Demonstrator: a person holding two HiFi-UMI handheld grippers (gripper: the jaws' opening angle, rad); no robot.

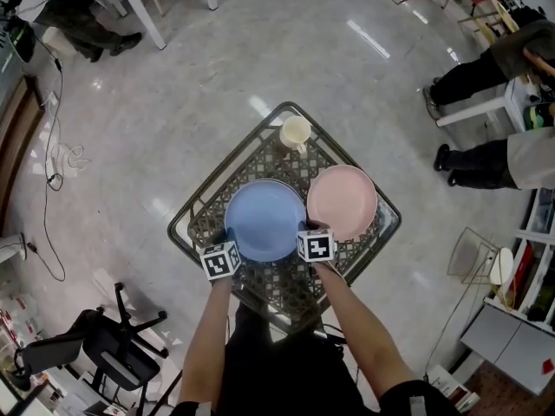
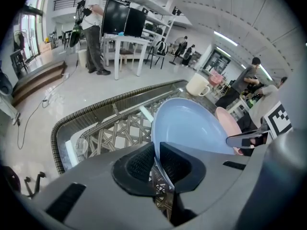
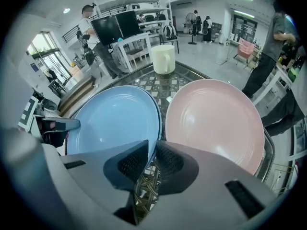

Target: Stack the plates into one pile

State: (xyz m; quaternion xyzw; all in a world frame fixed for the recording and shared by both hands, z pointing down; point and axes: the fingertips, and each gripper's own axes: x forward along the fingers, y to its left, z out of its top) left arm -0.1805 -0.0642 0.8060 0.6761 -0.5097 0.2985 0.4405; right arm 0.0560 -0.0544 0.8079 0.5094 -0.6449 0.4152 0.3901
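Pinching the blue plate (image 1: 264, 219) by its near rim with the left hand-held gripper (image 1: 228, 235), pads clenched on the edge. Clamping the same rim further right with the right hand-held gripper (image 1: 304, 229). Just right of that, the pink plate (image 1: 342, 200), flat on the woven table (image 1: 286, 284). Farther ahead of both, a cream mug (image 1: 295, 133).
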